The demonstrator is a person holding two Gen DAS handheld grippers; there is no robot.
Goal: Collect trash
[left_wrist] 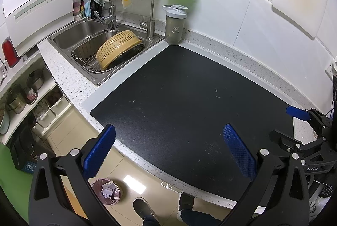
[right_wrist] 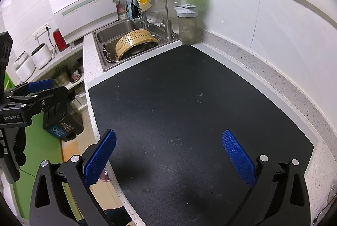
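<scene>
Holding white scraps (left_wrist: 106, 189): pinkish bin (left_wrist: 92, 187)

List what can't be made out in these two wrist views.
- Contents of the round pink trash bin on the floor: left wrist view, too small, partly behind the left gripper finger.
- Tiny pale specks on the black countertop mat: too small to identify.
- What lies under the upturned yellow plastic colander in the steel sink: hidden by the colander.
- Right gripper: open, empty.
</scene>
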